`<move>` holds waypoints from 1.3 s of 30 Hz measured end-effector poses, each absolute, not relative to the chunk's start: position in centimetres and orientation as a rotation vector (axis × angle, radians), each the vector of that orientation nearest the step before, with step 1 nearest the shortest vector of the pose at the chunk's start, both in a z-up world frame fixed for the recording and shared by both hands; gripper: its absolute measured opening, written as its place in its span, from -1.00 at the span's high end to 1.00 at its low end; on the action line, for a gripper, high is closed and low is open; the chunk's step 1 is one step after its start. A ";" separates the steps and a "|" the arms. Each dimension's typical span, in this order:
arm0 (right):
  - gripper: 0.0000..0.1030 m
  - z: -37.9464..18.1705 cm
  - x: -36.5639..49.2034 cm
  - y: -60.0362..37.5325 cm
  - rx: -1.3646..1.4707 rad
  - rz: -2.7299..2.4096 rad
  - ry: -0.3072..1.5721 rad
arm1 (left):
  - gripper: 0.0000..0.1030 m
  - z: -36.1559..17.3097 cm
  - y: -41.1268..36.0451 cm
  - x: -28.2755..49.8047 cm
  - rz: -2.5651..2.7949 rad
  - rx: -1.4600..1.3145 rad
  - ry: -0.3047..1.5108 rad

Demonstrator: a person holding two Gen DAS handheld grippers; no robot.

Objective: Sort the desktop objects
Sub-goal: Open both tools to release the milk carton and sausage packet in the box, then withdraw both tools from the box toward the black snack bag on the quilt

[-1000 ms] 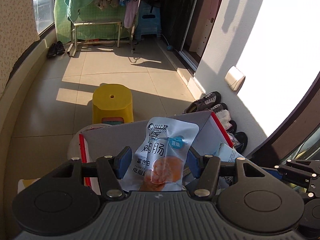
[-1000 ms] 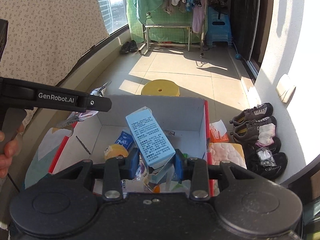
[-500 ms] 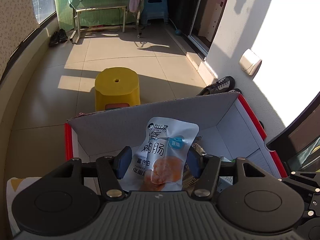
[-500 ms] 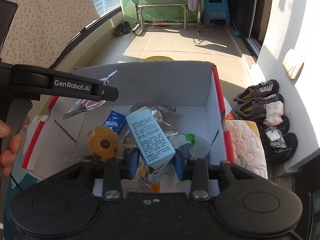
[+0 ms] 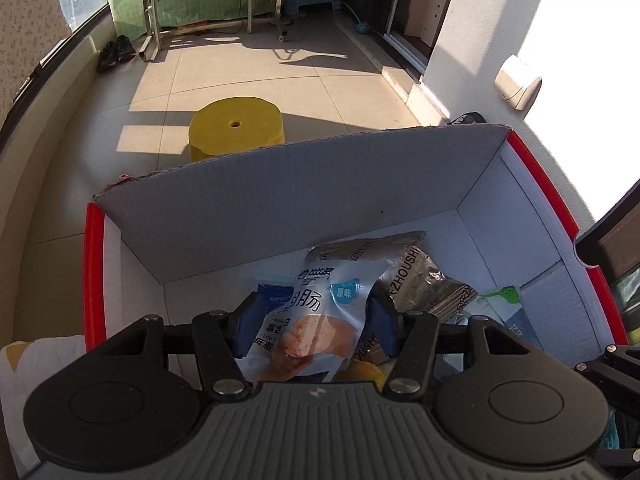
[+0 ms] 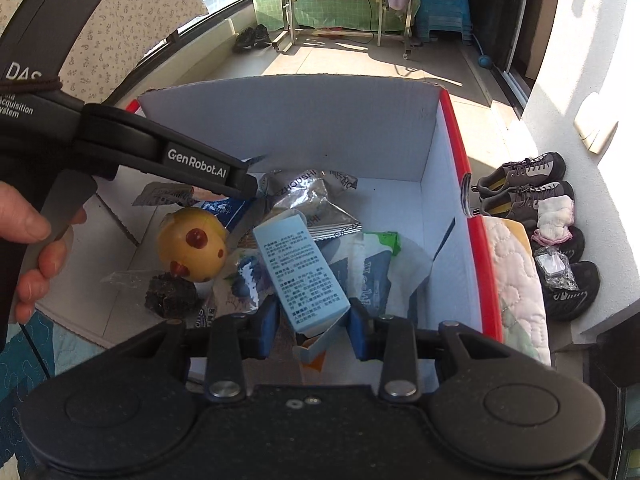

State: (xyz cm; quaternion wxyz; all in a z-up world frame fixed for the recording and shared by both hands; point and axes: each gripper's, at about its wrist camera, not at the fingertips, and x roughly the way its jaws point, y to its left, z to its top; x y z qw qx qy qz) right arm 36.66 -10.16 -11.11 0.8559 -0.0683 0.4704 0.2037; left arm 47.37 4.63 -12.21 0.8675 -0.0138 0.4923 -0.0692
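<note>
Since the earlier frames both claws have come forward and down over the cardboard box (image 5: 304, 184), whose floor and contents now fill far more of each view; the yellow stool (image 5: 236, 126) that stood just ahead of the left claw now sits behind the box's far wall.

The left claw (image 5: 316, 322) is closed to the width of a white snack pouch (image 5: 320, 320), its blue pads pinching the pouch from both sides so that it stands up between them. The pouch hangs above the box interior, over a silvery foil packet (image 5: 416, 276) and a small blue packet (image 5: 274, 292) already lying there.

The right claw (image 6: 312, 320) is likewise closed on a pale blue carton (image 6: 300, 272), gripped near its lower end and leaning away toward the back left. Below it in the box lie a yellow round toy (image 6: 190, 250) with red spots, a dark lump (image 6: 170, 296), a green-and-white wrapper (image 6: 380, 248) and more foil. The left claw's handle, in the person's left hand (image 6: 34, 252), crosses the upper left of this view.

The step in hand appears to be depositing: both items are carried over the box and not yet released. The next move likely calls for lowering a little and opening each claw so the pouch and carton drop among the collected things, keeping the two tools apart, since they are close together over the same box.
</note>
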 end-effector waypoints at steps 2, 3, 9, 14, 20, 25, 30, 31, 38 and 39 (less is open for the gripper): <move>0.32 -11.1 36.7 -10.2 -0.139 0.428 0.988 | -0.08 -12.4 4.6 47.3 -0.141 -0.030 1.044; 0.31 -11.0 36.7 -10.1 -0.139 0.428 0.988 | -0.09 -12.5 4.6 47.2 -0.140 -0.032 1.045; 0.25 -10.6 36.7 -10.1 -0.149 0.436 0.989 | -0.20 -11.4 4.8 46.5 -0.139 -0.059 1.024; 0.09 -9.8 36.2 -10.2 -0.148 0.447 0.979 | -0.22 -10.2 4.8 45.4 -0.149 -0.077 1.014; 0.09 -8.0 35.0 -10.9 -0.142 0.453 0.962 | -0.22 -8.2 4.4 43.5 -0.161 -0.067 0.989; 0.09 -6.0 33.9 -11.8 -0.112 0.466 0.941 | -0.22 -5.9 4.1 41.4 -0.164 -0.044 0.962; 0.09 -4.0 32.3 -12.6 -0.094 0.483 0.917 | -0.33 -3.8 4.0 39.2 -0.164 -0.049 0.940; 0.09 -3.7 32.1 -12.7 -0.091 0.486 0.914 | -0.35 -3.4 3.9 38.7 -0.163 -0.045 0.935; 0.07 -1.7 29.8 -13.6 -0.075 0.498 0.889 | -0.38 -0.9 3.4 35.2 -0.185 -0.038 0.906; 0.07 -1.5 29.4 -13.7 -0.071 0.502 0.886 | -0.38 -0.6 3.4 34.7 -0.190 -0.038 0.901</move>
